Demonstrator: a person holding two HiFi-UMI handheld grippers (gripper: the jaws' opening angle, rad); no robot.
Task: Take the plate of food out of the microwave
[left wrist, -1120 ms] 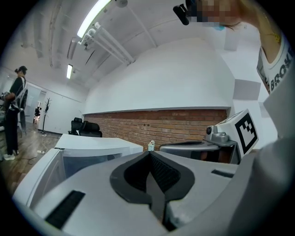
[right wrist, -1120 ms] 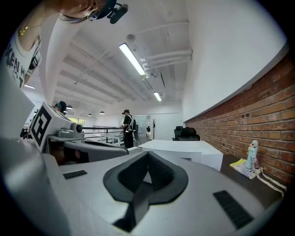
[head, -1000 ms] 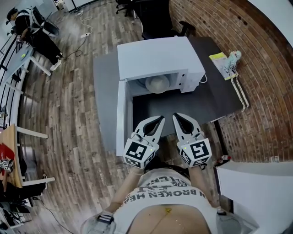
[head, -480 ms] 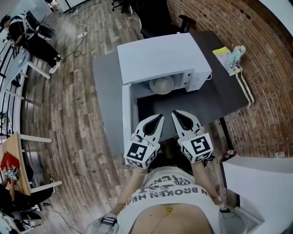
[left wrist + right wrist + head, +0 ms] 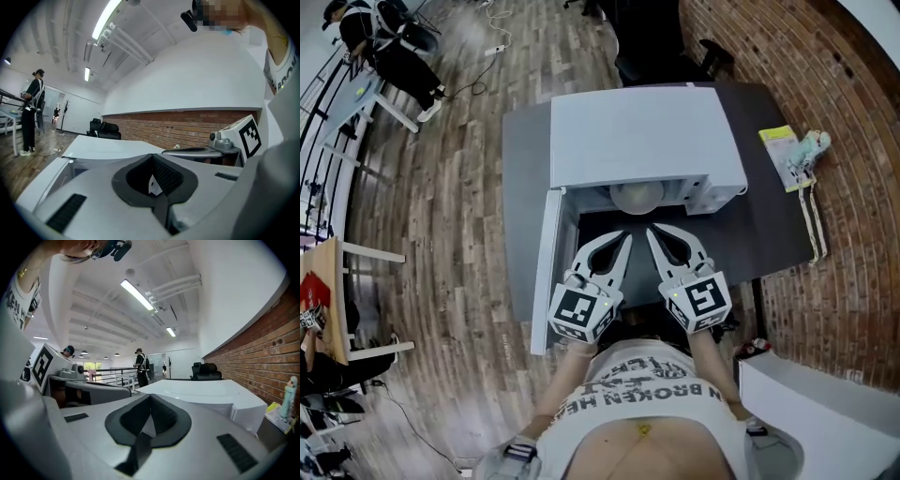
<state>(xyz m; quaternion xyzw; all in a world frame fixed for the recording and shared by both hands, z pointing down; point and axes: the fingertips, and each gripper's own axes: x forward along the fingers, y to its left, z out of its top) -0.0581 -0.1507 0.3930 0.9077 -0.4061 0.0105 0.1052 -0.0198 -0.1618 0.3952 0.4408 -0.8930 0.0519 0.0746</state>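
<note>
The white microwave [image 5: 642,141] stands on a dark table [image 5: 769,220] with its door [image 5: 546,267] swung open to the left. Inside the opening a pale round plate of food [image 5: 636,195] shows partly; the microwave's top hides the rest. My left gripper [image 5: 624,238] and right gripper [image 5: 652,232] hover side by side just in front of the opening, both shut with nothing between the jaws. The left gripper view shows my left gripper [image 5: 152,157] shut and pointing over the microwave's top [image 5: 105,146]. In the right gripper view my right gripper [image 5: 150,396] is shut too.
A yellow booklet and a small figure [image 5: 794,150] lie at the table's right end by the brick wall. A black office chair [image 5: 661,42] stands behind the table. A white surface [image 5: 825,403] is at the lower right. People stand far off at the upper left [image 5: 380,37].
Both grippers, still shut, have come closer to the microwave's opening. The head view has shifted, so the microwave sits lower and more central.
</note>
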